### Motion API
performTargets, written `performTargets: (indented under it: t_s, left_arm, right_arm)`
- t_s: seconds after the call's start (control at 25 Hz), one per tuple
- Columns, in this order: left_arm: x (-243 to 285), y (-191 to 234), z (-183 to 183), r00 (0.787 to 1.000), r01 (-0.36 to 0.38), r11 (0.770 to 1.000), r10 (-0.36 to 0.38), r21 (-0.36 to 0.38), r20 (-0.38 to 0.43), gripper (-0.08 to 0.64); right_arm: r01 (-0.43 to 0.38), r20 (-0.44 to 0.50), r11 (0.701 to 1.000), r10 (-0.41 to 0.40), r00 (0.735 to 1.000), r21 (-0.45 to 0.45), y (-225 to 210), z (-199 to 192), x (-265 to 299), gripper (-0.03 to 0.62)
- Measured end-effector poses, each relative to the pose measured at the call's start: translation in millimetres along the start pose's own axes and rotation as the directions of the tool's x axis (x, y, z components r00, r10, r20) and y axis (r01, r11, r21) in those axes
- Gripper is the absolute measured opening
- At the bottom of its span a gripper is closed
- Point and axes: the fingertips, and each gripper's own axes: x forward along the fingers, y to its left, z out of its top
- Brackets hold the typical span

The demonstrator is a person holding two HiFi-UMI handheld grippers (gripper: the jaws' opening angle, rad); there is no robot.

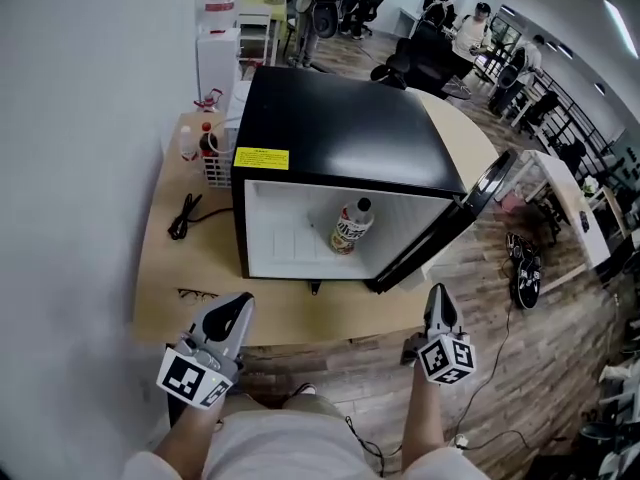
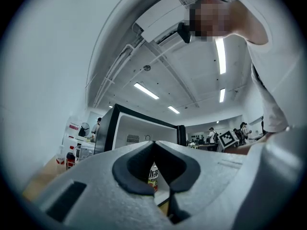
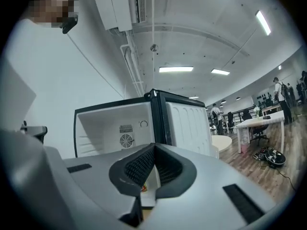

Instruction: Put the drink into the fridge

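— Grippers first, since they are nearest: how do they stand?
— In the head view the left gripper [image 1: 238, 308] is at seven o'clock and the right gripper [image 1: 437, 298] at five, both above the person's pale trousers [image 1: 290, 438]. Each is clenched on nothing. In the left gripper view the smooth dark pads [image 2: 132, 169] meet at their tips, and in the right gripper view the ribbed dark pads [image 3: 141, 166] meet the same way.
— What lies just beyond them?
— A light wooden tabletop [image 1: 160, 268]. Thin-framed glasses [image 1: 198, 294] lie by its near edge, just ahead of the left gripper. A black coiled cable [image 1: 185, 215] lies further in, at ten o'clock.
— And the fridge?
— A small black box-shaped fridge [image 1: 340, 128] stands on the table at twelve o'clock. Its black door [image 1: 450, 223] is swung wide toward three o'clock, and the white lining shows.
— Where is the drink?
— The plastic drink bottle with a white cap [image 1: 352, 226] is inside the fridge, on its floor, right of the middle and well apart from both grippers. The left gripper view also shows its printed label through the hollow under the pads.
— Farther back?
— A white wire basket [image 1: 215, 168] of red-capped bottles stands just beside the fridge at eleven o'clock. Office desks and seated people are far off at one o'clock.
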Motion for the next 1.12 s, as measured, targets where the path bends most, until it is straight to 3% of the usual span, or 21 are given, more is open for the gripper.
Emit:
performTargets:
  t_s: [0.36,0.72,1.12]
  left_arm:
    - [7,0,36,0.999,-0.027,0.998,0.025,0.063,0.037,0.014]
    - [7,10,50,0.996,-0.071,0.993,0.067,0.094,0.053,0.014]
    - [-11,37,63,0.987,-0.157,0.983,0.152,0.1,0.057,0.014]
  right_arm:
    - [-0.059,0.105,0.998,0.061,0.993,-0.02,2,64,-15,0.002]
    - [-0.14,0.09,0.986,0.148,0.985,-0.086,32,66,-26,0.002]
    - [-0.118,0.121,0.983,0.136,0.983,-0.14,26,89,-43,0.002]
